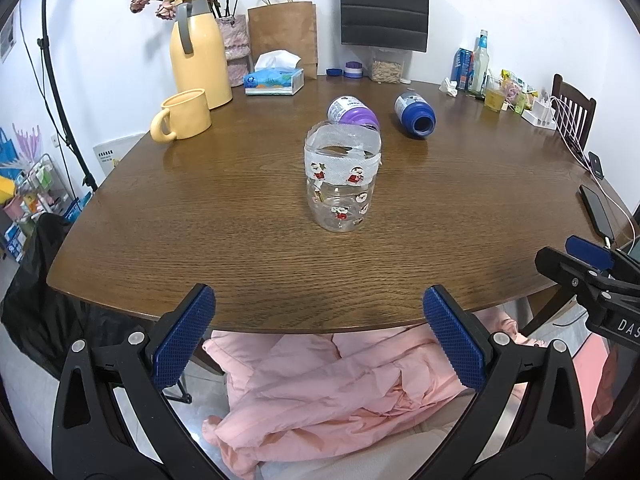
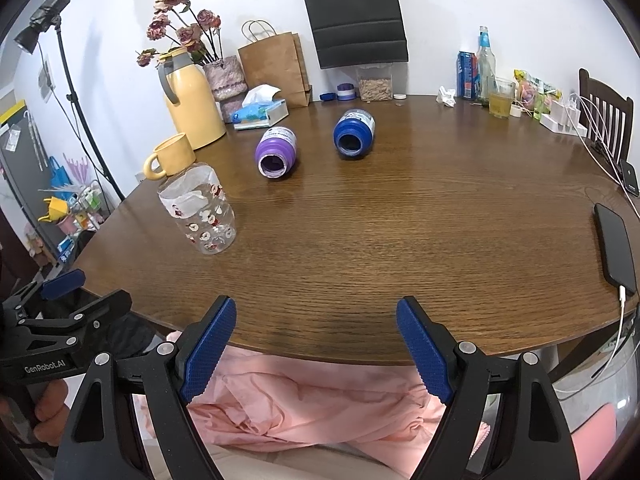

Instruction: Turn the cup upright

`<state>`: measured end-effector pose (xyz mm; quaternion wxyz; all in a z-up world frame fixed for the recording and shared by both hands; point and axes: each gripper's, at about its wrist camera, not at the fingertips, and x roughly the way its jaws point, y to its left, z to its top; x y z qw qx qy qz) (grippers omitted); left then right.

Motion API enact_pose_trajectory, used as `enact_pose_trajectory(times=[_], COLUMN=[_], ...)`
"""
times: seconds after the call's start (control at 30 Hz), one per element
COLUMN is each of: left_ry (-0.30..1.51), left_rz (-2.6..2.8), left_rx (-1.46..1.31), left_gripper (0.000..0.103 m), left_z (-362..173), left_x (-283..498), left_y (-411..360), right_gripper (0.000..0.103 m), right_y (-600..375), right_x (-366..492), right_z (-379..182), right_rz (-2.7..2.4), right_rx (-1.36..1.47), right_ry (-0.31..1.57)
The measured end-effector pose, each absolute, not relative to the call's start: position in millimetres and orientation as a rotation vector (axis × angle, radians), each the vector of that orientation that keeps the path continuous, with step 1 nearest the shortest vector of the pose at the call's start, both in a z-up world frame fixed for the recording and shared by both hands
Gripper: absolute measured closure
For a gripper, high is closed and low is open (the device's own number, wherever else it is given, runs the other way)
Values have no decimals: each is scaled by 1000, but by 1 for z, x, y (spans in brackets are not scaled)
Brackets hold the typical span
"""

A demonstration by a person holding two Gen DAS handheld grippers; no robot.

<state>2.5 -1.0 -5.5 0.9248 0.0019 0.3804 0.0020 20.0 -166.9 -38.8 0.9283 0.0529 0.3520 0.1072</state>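
A clear plastic cup point(image 1: 341, 184) point(image 2: 198, 210) with cartoon stickers stands upright on the brown table point(image 1: 224, 240) point(image 2: 380, 240), mouth up. Behind it a purple cup point(image 1: 353, 111) point(image 2: 277, 152) and a blue cup point(image 1: 415, 114) point(image 2: 354, 133) lie on their sides. My left gripper point(image 1: 319, 334) is open at the near table edge, well short of the clear cup, nothing between its fingers. My right gripper point(image 2: 316, 346) is also open at the near edge, empty; the clear cup is to its far left. Each gripper shows at the side of the other's view.
A yellow mug point(image 1: 184, 115) point(image 2: 170, 156), yellow thermos point(image 1: 199, 50), tissue box point(image 1: 274, 80) and paper bag point(image 1: 284, 36) stand at the back left. Bottles and snacks point(image 1: 480, 64) crowd the back right. A phone point(image 2: 616, 248) charges at the right edge. Pink cloth point(image 1: 340, 392) lies below.
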Motion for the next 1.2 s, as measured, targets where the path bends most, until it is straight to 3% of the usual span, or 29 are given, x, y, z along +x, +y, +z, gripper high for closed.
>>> enact_pose_trajectory(times=[0.7,0.93,1.2], left_ry=[758,691,734], left_rz=[-19,-78,-100], left_rx=[-9,-75,-96], left_gripper=[0,0,0], left_z=[6,46,55], left_x=[12,52,130], left_y=[4,20,33], right_gripper=[17,17,17], right_y=[-160,-143,-114], right_x=[35,85,165], right_z=[-35,-16,-9], right_rz=[226,281,354], right_rx=[102,45,25], right_ry=[681,632,651])
